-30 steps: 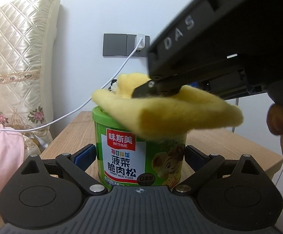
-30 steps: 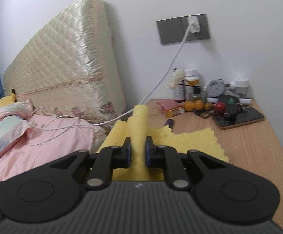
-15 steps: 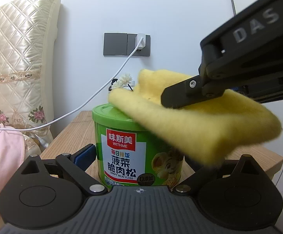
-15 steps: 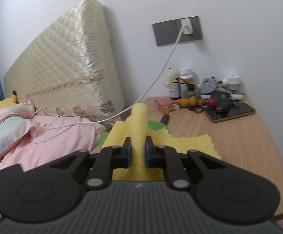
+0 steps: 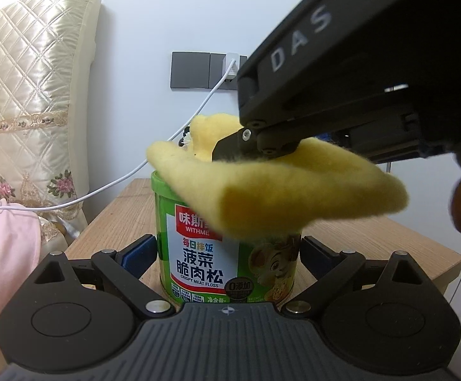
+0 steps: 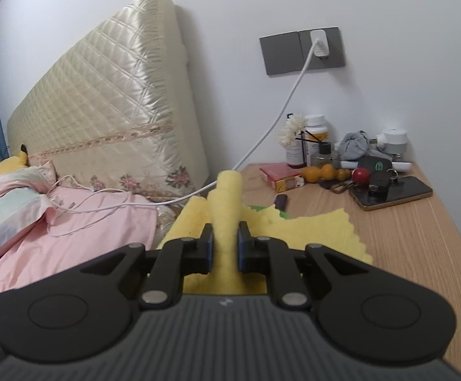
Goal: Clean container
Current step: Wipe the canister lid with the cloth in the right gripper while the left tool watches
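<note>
A green round can [image 5: 227,263] with a red and white label stands on the wooden bedside table [image 5: 373,241], held between the fingers of my left gripper [image 5: 227,252]. A folded yellow cloth [image 5: 281,187] lies over the can's lid, pressed down by my right gripper [image 5: 230,149], which reaches in from the upper right. In the right wrist view my right gripper [image 6: 225,247] is shut on a fold of the yellow cloth [image 6: 227,209]. A sliver of the green lid [image 6: 262,208] shows beyond the cloth.
A cluster of small things sits at the table's back: a phone [image 6: 392,192], bottles [image 6: 316,133], a red box [image 6: 281,176], small oranges [image 6: 325,171]. A white cable [image 6: 262,146] runs from the wall socket to the pink bedding [image 6: 71,219]. A quilted headboard [image 6: 112,111] stands on the left.
The right gripper and cloth, raised off to the can's right half a second ago, have come back down and left over the lid. The left gripper and can stayed put.
</note>
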A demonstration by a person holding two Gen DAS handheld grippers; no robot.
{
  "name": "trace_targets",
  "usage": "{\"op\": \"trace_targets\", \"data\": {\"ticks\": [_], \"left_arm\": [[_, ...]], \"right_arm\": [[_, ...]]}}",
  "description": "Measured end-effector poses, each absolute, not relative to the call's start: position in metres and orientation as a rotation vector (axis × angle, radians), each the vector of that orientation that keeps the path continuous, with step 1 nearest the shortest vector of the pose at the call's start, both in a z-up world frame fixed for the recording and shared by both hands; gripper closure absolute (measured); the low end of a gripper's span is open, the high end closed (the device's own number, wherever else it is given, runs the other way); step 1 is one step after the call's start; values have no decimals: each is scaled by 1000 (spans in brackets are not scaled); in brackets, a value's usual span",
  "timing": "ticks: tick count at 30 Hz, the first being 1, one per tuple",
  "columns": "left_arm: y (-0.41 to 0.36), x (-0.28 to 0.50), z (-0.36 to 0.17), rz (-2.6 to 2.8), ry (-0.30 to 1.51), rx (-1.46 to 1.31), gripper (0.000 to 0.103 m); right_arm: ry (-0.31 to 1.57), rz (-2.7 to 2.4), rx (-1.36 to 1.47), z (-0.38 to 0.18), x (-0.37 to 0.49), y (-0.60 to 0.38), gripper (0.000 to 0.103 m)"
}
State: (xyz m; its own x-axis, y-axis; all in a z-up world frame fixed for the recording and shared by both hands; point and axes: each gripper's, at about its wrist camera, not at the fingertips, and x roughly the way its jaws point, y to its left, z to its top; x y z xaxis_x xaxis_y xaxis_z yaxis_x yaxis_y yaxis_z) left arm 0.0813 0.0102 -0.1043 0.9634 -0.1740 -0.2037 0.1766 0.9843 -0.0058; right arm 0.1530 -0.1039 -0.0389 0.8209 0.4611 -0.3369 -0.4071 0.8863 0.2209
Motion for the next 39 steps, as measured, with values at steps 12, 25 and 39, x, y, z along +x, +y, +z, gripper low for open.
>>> {"op": "trace_targets", "data": {"ticks": [12,25,39], "left_arm": [[1,69,-99,-187,224,8,6],[8,90,-104,-188,231,7,6],[8,80,-104,-201,234,19,6]], "right_arm": [[397,462,138,-41,149,-107,88],[400,461,134,-44,145,-110,88],[407,486,145,-33,131,-120,88]]}}
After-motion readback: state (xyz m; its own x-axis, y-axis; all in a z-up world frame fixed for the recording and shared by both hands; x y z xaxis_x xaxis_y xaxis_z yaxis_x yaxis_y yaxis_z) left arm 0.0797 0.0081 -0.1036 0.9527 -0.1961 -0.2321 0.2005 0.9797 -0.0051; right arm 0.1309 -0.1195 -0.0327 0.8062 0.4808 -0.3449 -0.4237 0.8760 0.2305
